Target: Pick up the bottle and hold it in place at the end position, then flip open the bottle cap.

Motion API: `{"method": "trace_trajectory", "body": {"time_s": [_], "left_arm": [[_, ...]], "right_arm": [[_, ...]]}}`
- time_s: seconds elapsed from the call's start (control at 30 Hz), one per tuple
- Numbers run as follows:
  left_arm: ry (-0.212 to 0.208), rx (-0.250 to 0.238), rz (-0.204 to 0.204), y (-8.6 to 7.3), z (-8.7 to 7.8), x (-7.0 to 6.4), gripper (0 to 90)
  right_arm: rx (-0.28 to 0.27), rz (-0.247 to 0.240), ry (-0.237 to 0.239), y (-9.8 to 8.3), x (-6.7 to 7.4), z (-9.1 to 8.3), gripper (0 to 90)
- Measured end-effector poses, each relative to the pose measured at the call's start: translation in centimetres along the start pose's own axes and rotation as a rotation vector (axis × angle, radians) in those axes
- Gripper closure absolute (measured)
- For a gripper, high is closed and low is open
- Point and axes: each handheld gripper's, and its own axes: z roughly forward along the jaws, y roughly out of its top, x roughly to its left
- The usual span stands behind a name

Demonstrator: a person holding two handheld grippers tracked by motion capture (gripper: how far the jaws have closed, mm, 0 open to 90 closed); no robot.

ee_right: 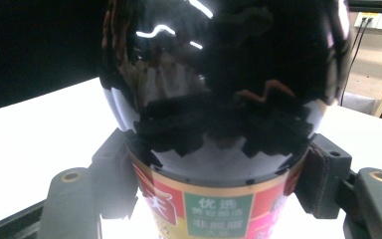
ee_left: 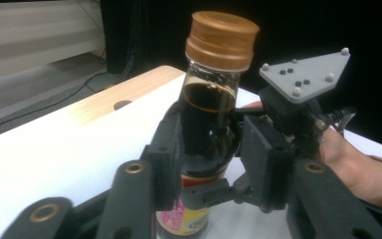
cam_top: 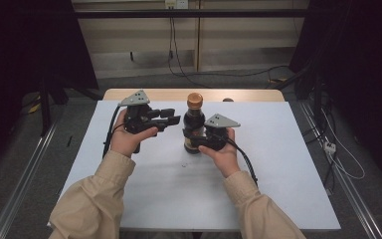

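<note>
One bottle (ee_right: 219, 124) | right tool (ee_right: 219, 189) clamps label | left-tool view: cap (ee_left: 222, 40)

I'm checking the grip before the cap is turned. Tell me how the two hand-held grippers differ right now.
The right hand-held gripper is clamped on the sauce bottle at its lower body; the left hand-held gripper stands beside the bottle's neck, apart from it. The right's jaws sit low, by the label; the left's are higher, below the brown cap. Both carry grey three-cornered plates.

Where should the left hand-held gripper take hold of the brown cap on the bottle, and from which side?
Grip the cap around its ribbed side wall, coming level from the left. The bottle stands upright, the right hand-held gripper clamps its lower body, and the cap sits free above. The left hand-held gripper already points that way.
</note>
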Motion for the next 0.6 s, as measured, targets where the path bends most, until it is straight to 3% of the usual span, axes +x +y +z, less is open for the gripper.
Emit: {"method": "trace_trajectory", "body": {"time_s": [0.2,0.6], "left_arm": [[-0.008,0.011,-0.011,0.5,0.1,0.0,69.9],[0.004,0.015,0.001,1.5,-0.1,-0.3,71.7]], "right_arm": [[-0.012,0.003,-0.008,-0.2,0.2,-0.1,30.1],[-0.007,0.000,-0.008,-0.1,0.2,-0.1,30.1]]}}
